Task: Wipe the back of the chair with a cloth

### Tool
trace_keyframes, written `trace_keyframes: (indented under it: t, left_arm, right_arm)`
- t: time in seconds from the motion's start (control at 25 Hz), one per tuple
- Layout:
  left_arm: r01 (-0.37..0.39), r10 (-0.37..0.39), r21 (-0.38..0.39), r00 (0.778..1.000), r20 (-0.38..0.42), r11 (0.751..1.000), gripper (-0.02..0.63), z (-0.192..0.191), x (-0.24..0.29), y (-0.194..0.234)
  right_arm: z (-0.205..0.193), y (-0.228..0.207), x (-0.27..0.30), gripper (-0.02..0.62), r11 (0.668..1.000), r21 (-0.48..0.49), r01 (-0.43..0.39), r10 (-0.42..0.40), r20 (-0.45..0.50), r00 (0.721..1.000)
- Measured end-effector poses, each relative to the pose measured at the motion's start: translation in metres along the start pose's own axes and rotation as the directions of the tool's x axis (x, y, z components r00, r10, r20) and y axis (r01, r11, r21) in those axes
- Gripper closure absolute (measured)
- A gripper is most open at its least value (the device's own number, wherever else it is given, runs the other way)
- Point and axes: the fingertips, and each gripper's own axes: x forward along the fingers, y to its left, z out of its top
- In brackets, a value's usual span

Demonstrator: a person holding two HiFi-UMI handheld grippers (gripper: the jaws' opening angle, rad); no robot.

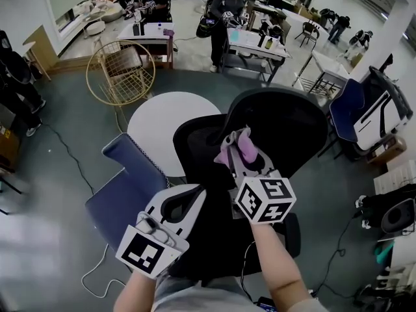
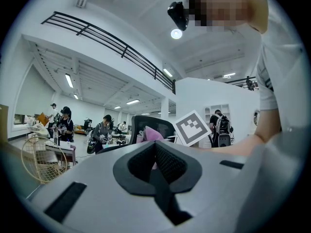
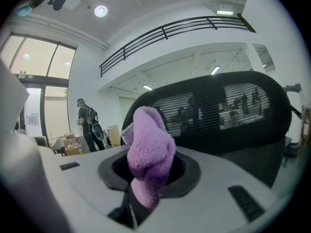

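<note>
Chair back (image 1: 286,125), black mesh, sits just beyond the purple cloth (image 3: 148,152), which is bunched and clamped in the right gripper (image 1: 238,153) near the back's top edge. Left gripper (image 2: 155,154) has its jaws pressed together on nothing, lower left. A white round table (image 1: 156,119) crowds the chair's left.

We see a grey floor (image 1: 58,174), which is paler toward the far side of the room. On it stands the black mesh chair (image 1: 286,119), just beside a round white table (image 1: 162,119) and a blue chair (image 1: 127,184). Behind the table stands a round wire chair (image 1: 120,73). A black cable (image 1: 70,156) runs over the floor at the left, and a white cable (image 1: 88,268) curls near the blue chair. Farther back we see desks (image 1: 257,44) with small things on them, and people standing beside them.
</note>
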Motion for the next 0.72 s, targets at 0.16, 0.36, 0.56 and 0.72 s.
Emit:
trace_keyframes:
  t: [0.16, 0.36, 0.56, 0.72]
  left_arm:
    - [-0.003, 0.003, -0.004, 1.000, -0.001, 1.000, 0.594, -0.004, -0.004, 0.001]
    - [-0.001, 0.001, 0.000, 1.000, -0.001, 1.000, 0.594, -0.005, -0.006, 0.001]
    - [-0.004, 0.004, 0.000, 1.000, -0.004, 1.000, 0.594, -0.003, -0.009, 0.000]
    - [-0.011, 0.011, -0.001, 1.000, -0.004, 1.000, 0.594, -0.001, -0.013, 0.006]
  right_arm:
    - [-0.005, 0.009, 0.000, 0.489, 1.000, 0.002, -0.015, 0.014, 0.002, 1.000]
    - [-0.008, 0.022, 0.000, 0.489, 0.999, 0.010, -0.043, 0.043, 0.000, 0.999]
    - [-0.009, 0.037, 0.000, 0.488, 0.997, 0.004, -0.077, 0.077, 0.002, 0.997]
    - [-0.008, 0.043, 0.005, 0.488, 0.997, 0.018, -0.081, 0.081, 0.007, 0.997]
